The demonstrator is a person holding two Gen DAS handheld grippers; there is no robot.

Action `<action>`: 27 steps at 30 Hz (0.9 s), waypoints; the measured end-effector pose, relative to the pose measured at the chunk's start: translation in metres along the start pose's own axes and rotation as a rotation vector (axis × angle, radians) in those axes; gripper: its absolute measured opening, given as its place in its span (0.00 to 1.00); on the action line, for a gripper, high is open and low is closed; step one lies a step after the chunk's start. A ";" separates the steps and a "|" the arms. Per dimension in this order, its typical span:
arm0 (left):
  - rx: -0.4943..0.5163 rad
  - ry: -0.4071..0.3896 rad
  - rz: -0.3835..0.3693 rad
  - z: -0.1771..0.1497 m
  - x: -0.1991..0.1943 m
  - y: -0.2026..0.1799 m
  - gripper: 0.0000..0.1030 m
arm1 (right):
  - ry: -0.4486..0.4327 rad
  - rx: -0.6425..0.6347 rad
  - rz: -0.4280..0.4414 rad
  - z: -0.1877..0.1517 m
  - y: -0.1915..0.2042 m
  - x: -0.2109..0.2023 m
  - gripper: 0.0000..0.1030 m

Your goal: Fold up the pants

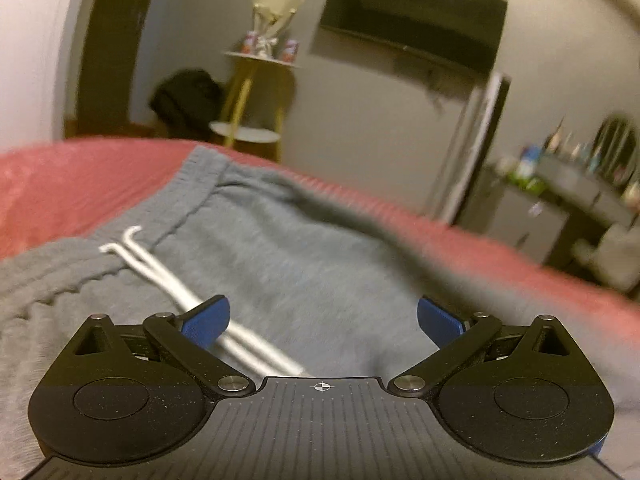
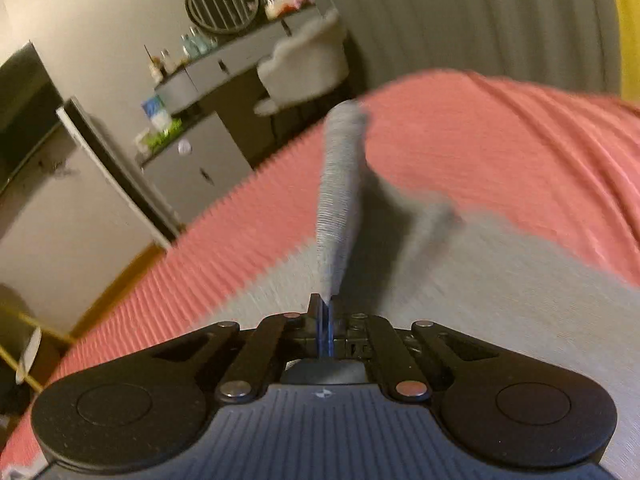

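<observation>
Grey sweatpants (image 1: 288, 248) lie on a pink bedspread (image 1: 60, 192). Their ribbed waistband (image 1: 176, 196) runs along the left, and white drawstrings (image 1: 160, 272) trail toward my left gripper (image 1: 323, 320). That gripper is open and empty, just above the cloth near the waist. In the right wrist view my right gripper (image 2: 325, 310) is shut on a ribbed cuff (image 2: 340, 196) of the pants and holds it lifted above the grey fabric (image 2: 500, 280) and the bedspread (image 2: 500, 140).
Beyond the bed stand a gold side table (image 1: 256, 96), a wall TV (image 1: 416, 20), a dark bag (image 1: 188, 100), a dresser with bottles (image 2: 200, 80) and a white chair (image 2: 308, 64). Wood floor (image 2: 120, 276) shows at the bed's edge.
</observation>
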State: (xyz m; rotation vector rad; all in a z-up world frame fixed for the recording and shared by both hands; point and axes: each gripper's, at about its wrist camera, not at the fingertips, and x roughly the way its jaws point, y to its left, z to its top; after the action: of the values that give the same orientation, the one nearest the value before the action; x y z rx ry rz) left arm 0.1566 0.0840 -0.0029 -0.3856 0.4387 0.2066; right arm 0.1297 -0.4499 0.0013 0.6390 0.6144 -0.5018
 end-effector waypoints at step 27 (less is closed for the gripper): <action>-0.348 0.340 -0.289 0.084 0.086 -0.021 0.07 | 0.052 0.245 0.184 0.020 -0.057 0.003 0.05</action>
State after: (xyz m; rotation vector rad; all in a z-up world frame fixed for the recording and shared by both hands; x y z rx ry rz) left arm 0.2699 0.1087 0.0351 -0.8255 0.6773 -0.0693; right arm 0.1053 -0.5040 -0.0103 0.9344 0.5411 -0.3920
